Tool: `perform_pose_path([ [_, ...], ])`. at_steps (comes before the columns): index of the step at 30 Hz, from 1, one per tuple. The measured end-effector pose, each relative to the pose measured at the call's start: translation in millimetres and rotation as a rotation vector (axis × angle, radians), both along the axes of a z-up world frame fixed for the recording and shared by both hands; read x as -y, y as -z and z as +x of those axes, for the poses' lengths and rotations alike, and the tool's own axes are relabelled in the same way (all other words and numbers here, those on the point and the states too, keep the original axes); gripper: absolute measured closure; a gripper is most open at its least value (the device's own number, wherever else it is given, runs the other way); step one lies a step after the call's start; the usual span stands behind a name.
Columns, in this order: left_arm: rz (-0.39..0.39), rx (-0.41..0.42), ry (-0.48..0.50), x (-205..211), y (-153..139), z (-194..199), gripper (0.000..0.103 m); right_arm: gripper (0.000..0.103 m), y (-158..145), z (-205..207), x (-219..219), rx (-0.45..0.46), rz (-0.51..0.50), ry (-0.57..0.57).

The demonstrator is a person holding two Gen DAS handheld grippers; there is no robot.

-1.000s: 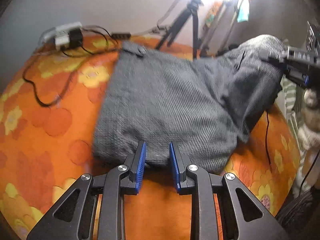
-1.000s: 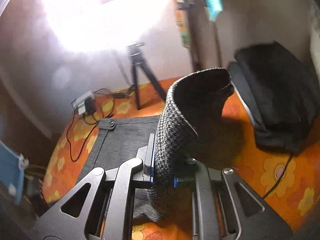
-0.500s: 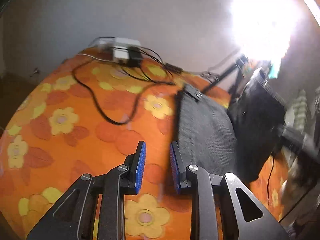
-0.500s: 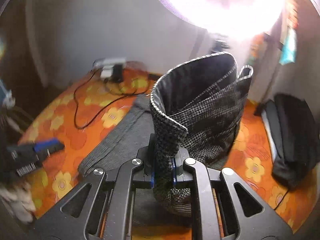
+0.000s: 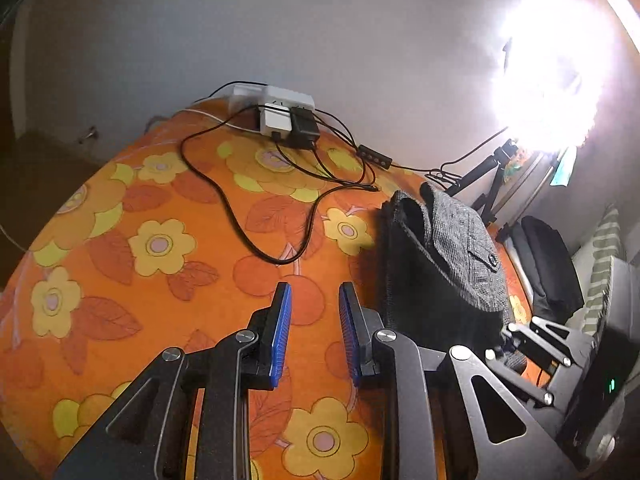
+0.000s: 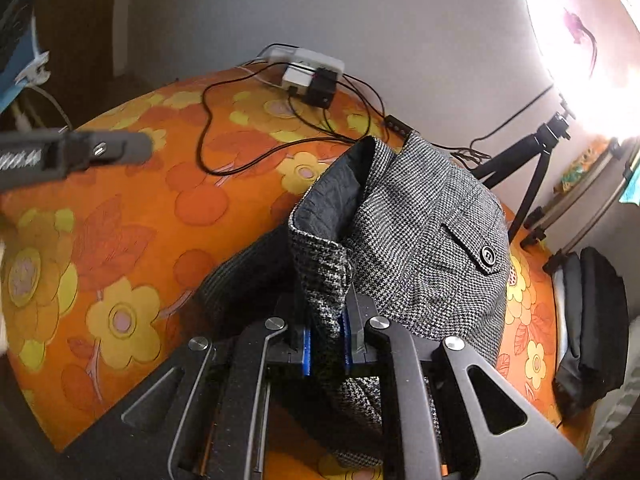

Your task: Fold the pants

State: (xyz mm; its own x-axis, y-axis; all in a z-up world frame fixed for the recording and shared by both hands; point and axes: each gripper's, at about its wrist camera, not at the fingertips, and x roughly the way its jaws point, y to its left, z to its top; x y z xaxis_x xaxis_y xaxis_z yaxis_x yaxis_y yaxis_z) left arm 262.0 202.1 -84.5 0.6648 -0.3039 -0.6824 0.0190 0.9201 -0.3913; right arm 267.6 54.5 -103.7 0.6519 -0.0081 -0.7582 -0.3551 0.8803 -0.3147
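Note:
The grey tweed pants (image 6: 420, 240) lie on the orange flowered cloth (image 6: 120, 240). My right gripper (image 6: 326, 344) is shut on a fold of the waistband and holds it up over the rest of the pants; a button pocket flap (image 6: 486, 256) faces up. The pants also show in the left wrist view (image 5: 452, 256), at the right. My left gripper (image 5: 314, 332) is open and empty, over bare cloth just left of the pants. The left gripper also shows in the right wrist view (image 6: 72, 156), at far left.
A white power strip with plugs (image 5: 280, 112) and black cables (image 5: 240, 216) lie at the far edge. A black tripod (image 6: 536, 168) and a bright lamp stand at the back right. A dark folded garment (image 6: 592, 320) lies at the right.
My left gripper has let go of the pants' near edge and swung left over bare cloth. My right gripper has carried the held fold leftward over the pants.

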Motion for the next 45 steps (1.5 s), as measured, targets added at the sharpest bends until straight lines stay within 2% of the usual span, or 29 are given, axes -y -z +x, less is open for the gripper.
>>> perform_pose_path([
  [4, 0.000, 0.002, -0.003, 1, -1, 0, 0.081, 0.091, 6, -5, -6, -0.002, -0.023, -0.039],
  [8, 0.002, 0.013, -0.004, 1, -5, 2, 0.081, 0.091, 12, -3, -7, -0.026, 0.007, -0.057],
  [11, -0.004, 0.022, -0.005, 2, -8, 3, 0.081, 0.083, 8, -8, -4, -0.070, 0.079, -0.098],
  [13, -0.008, 0.027, 0.001, 6, -11, 3, 0.081, 0.080, -6, -16, 3, -0.069, 0.140, -0.116],
  [14, -0.003, 0.031, 0.010, 10, -13, 3, 0.081, 0.076, -12, -20, 8, -0.069, 0.162, -0.117],
  [15, 0.001, 0.035, 0.019, 13, -15, 3, 0.081, 0.072, -23, -25, 19, -0.071, 0.209, -0.113],
  [18, 0.020, 0.053, 0.055, 27, -22, 2, 0.081, 0.070, -42, -42, 52, -0.073, 0.298, -0.085],
  [21, 0.029, 0.058, 0.106, 46, -23, 0, 0.081, 0.070, -57, -61, 101, -0.060, 0.359, 0.000],
  [23, 0.029, 0.043, 0.156, 65, -19, 0, 0.081, 0.070, -60, -71, 138, -0.057, 0.390, 0.099],
  [25, 0.043, 0.037, 0.203, 84, -15, -1, 0.081, 0.070, -56, -73, 163, -0.075, 0.418, 0.183],
  [28, 0.114, 0.060, 0.282, 119, -14, -8, 0.081, 0.070, -42, -62, 185, -0.112, 0.434, 0.249],
  [31, 0.234, 0.085, 0.354, 152, -9, -14, 0.081, 0.070, -31, -56, 189, -0.133, 0.444, 0.248],
  [34, 0.277, 0.036, 0.370, 164, 7, -9, 0.081, 0.070, -16, -50, 182, -0.171, 0.428, 0.230],
  [38, 0.279, -0.034, 0.352, 156, 30, -1, 0.081, 0.070, 3, -49, 177, -0.239, 0.407, 0.206],
  [43, 0.269, -0.031, 0.354, 152, 35, 2, 0.081, 0.071, 20, -48, 186, -0.319, 0.425, 0.200],
  [45, 0.240, -0.026, 0.350, 148, 34, 1, 0.081, 0.072, 20, -50, 190, -0.349, 0.446, 0.188],
])
